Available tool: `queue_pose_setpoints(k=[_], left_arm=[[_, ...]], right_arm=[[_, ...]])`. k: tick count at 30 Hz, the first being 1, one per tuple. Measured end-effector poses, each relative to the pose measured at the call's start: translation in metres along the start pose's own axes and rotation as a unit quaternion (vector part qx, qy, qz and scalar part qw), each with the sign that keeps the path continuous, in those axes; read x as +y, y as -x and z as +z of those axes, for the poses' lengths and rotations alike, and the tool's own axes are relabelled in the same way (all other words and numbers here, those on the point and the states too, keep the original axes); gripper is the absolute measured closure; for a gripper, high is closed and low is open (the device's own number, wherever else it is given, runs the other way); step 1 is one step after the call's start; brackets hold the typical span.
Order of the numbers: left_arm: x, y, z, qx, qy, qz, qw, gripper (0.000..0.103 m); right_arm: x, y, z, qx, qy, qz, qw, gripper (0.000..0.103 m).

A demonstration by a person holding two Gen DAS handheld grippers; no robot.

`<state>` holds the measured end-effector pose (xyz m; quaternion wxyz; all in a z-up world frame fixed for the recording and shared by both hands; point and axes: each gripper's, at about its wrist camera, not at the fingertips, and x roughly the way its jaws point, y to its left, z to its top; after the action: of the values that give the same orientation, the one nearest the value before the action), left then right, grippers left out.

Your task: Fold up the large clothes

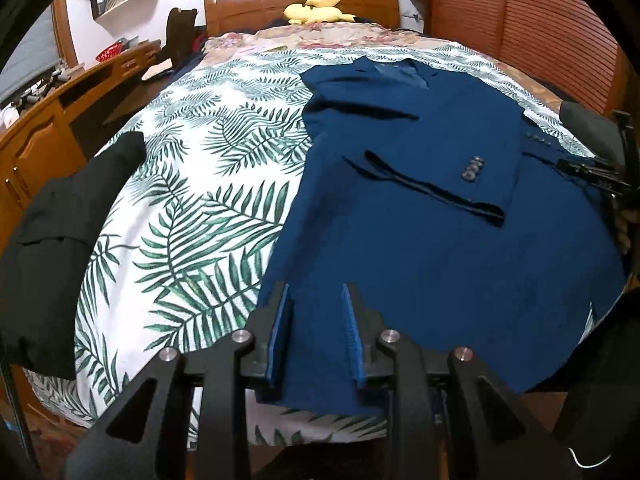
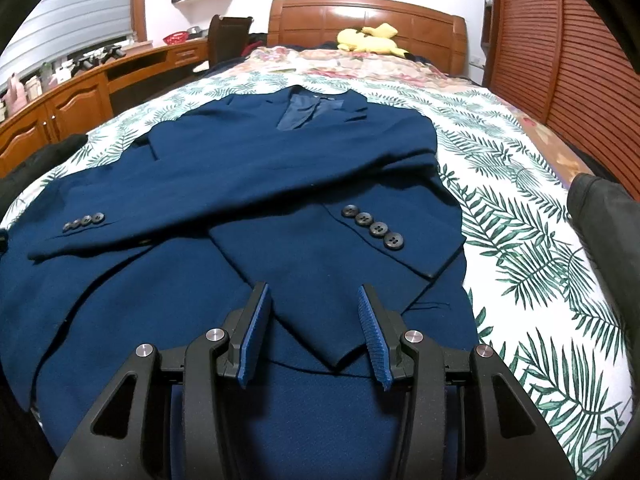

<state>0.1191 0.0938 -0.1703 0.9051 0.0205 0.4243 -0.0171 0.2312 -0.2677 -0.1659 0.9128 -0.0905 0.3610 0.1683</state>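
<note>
The blazer (image 2: 248, 168) lies face up on the bed (image 1: 192, 208), collar toward the headboard (image 2: 368, 16) and hem at the bed's foot, toward the right side as seen from the foot. Both sleeves are folded across the chest, the cuffs with 4 buttons (image 2: 373, 226) each resting on the front panels, most likely to narrow the garment before the hem goes up to the collar.

The left gripper (image 1: 316, 336) sits at the blazer's left hem corner, jaws narrowly parted with cloth showing between them; whether the pads press the cloth cannot be told. The right gripper (image 2: 314, 332) hovers over the hem's middle, where the front panels meet in a point, jaws wide and holding nothing. The 2 stations along the hem suggest a paired lift of the bottom edge.

The bed carries a white sheet printed with green fern leaves, flat and uncrumpled around the blazer, a soft surface under the wool. A dark garment (image 1: 60, 216) lies at the left of the blazer, near the bed's edge. A yellow plush (image 2: 368, 38) rests beyond the collar, against the headboard. A wooden desk (image 2: 80, 92) runs left of the blazer, and slatted wooden doors (image 2: 560, 60) stand to its right.
</note>
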Motion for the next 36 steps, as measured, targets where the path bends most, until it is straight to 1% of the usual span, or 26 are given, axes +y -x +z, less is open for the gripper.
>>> queue_pose_setpoints(k=[3,4,5,6,7,10,17,19,25,27,30,33,36], left_arm=[[0.006,-0.004,0.0,-0.007,0.009,0.004,0.9999,0.077],[0.008,-0.007,0.0,-0.008,0.013,0.006,0.9999,0.077],[0.01,-0.009,0.001,-0.009,0.015,0.009,0.9998,0.075],[0.012,-0.012,0.002,-0.008,0.016,0.026,0.9995,0.07],[0.015,-0.013,0.001,-0.008,0.017,0.035,0.9992,0.065],[0.026,-0.017,0.001,-0.009,0.037,0.021,0.9991,0.065],[0.029,-0.017,-0.001,-0.017,0.035,0.01,0.9992,0.063],[0.028,-0.015,-0.002,-0.02,0.034,0.008,0.9992,0.063],[0.029,-0.009,-0.004,-0.013,0.032,-0.008,0.9994,0.063],[0.028,-0.005,-0.004,-0.007,0.028,-0.013,0.9995,0.063],[0.024,0.002,-0.006,0.004,0.012,-0.013,0.9998,0.063],[0.021,0.007,-0.008,0.014,0.001,-0.011,0.9998,0.063],[0.021,0.008,-0.011,0.017,0.005,-0.012,0.9998,0.063]], right_arm=[[-0.001,0.0,0.0,0.001,-0.005,0.002,1.0,0.056],[-0.002,0.0,-0.001,0.001,-0.006,0.001,1.0,0.053],[-0.002,0.0,-0.001,0.001,-0.008,-0.001,1.0,0.052],[-0.003,0.001,-0.001,0.0,-0.009,-0.002,1.0,0.052],[-0.004,0.001,-0.001,-0.001,-0.01,-0.002,1.0,0.05],[-0.005,0.005,-0.001,0.0,-0.013,-0.006,1.0,0.048],[-0.022,0.042,-0.005,-0.003,-0.022,-0.017,1.0,0.044],[-0.029,0.053,-0.015,0.003,-0.018,-0.026,0.999,0.044],[-0.056,0.076,-0.053,0.045,-0.028,-0.056,0.997,0.043],[-0.062,0.082,-0.062,0.053,-0.037,-0.051,0.997,0.043],[-0.066,0.09,-0.071,0.064,-0.05,-0.033,0.996,0.043],[-0.061,0.095,-0.076,0.072,-0.047,-0.011,0.996,0.043],[-0.053,0.092,-0.08,0.081,-0.026,-0.007,0.996,0.043]])
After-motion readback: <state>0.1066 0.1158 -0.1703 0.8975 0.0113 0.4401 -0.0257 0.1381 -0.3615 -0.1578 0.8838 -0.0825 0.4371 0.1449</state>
